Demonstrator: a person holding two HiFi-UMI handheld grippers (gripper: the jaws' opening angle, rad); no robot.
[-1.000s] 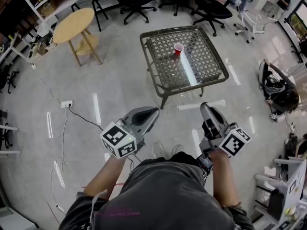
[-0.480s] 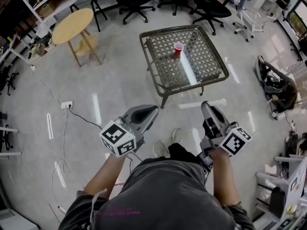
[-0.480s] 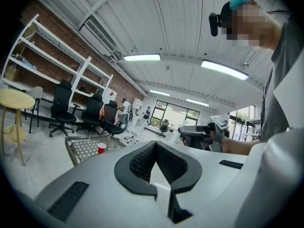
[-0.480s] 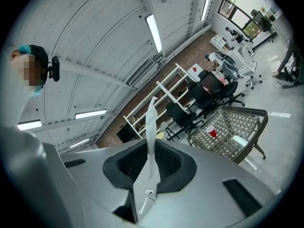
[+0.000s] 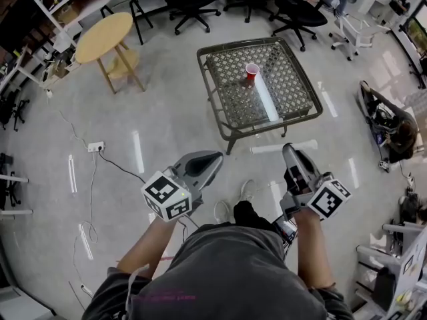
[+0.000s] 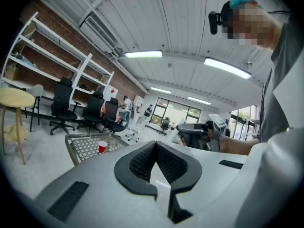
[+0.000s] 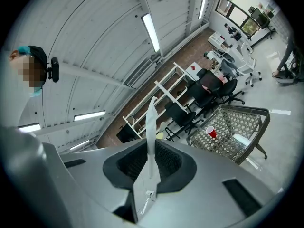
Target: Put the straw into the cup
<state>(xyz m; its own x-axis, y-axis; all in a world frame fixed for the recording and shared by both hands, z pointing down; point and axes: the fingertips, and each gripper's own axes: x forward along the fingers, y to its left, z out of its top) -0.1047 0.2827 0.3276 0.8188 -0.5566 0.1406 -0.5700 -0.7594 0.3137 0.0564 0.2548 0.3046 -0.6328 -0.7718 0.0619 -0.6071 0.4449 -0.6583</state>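
Right hand-held gripper (image 5: 289,151): jaws closed on straw (image 7: 151,127), which sticks out past pads.
Left hand-held gripper (image 5: 213,157): jaws closed, empty.
Cup (image 5: 251,70): red, upright, far half of table (image 5: 287,89), well apart from both.

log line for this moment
right hand-held gripper: shut on straw | left hand-held gripper: shut, empty | cup: upright on table ahead | step: straw not yet in cup

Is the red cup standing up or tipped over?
Standing up: the cup sits on the table with its open top facing up.
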